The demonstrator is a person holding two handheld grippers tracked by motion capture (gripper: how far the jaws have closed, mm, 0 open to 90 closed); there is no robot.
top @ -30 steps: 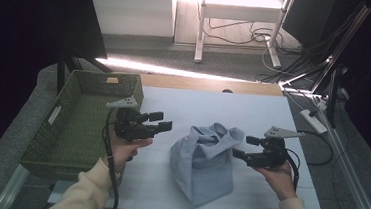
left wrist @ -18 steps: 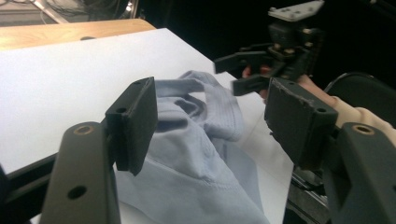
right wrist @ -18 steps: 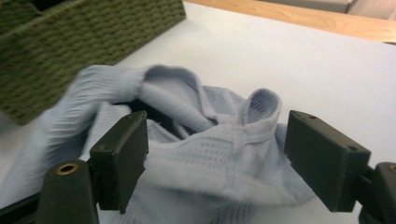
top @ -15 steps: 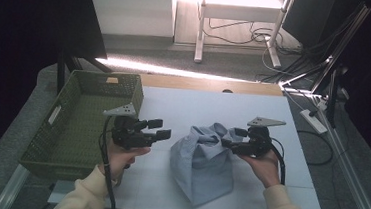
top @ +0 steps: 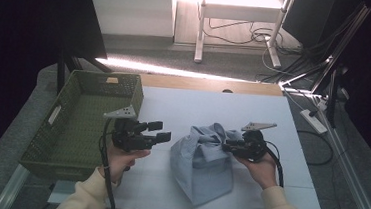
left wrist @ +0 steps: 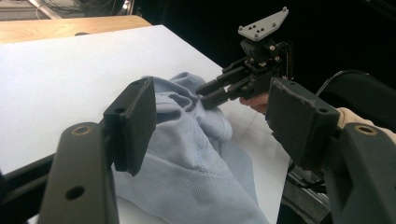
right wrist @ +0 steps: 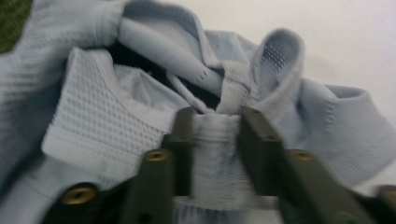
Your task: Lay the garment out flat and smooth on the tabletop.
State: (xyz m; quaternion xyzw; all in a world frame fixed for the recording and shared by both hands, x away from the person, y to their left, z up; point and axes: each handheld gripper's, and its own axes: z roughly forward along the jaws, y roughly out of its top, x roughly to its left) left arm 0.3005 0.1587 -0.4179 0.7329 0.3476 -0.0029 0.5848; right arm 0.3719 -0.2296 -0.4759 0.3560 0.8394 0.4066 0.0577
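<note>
A crumpled light blue garment (top: 201, 161) lies in a heap on the white table (top: 198, 105). My right gripper (top: 224, 147) reaches in from the heap's right side. In the right gripper view its jaws have just been closing, and the right gripper (right wrist: 215, 149) now pinches a ribbed fold of the garment (right wrist: 93, 126) between its pads. My left gripper (top: 164, 131) hovers just left of the heap, open, with nothing between its fingers. In the left gripper view the left gripper (left wrist: 217, 121) frames the garment (left wrist: 187, 172), with the right gripper (left wrist: 205, 95) beyond it.
A green woven basket (top: 136, 95) stands on the table's left side, close behind my left hand. Cables and a power strip (top: 314, 120) lie on the floor off the table's right edge. Bare tabletop lies behind the garment.
My right gripper moved left to the garment's top and closed on a fold of fabric. The left gripper stayed about where it was, still open.
</note>
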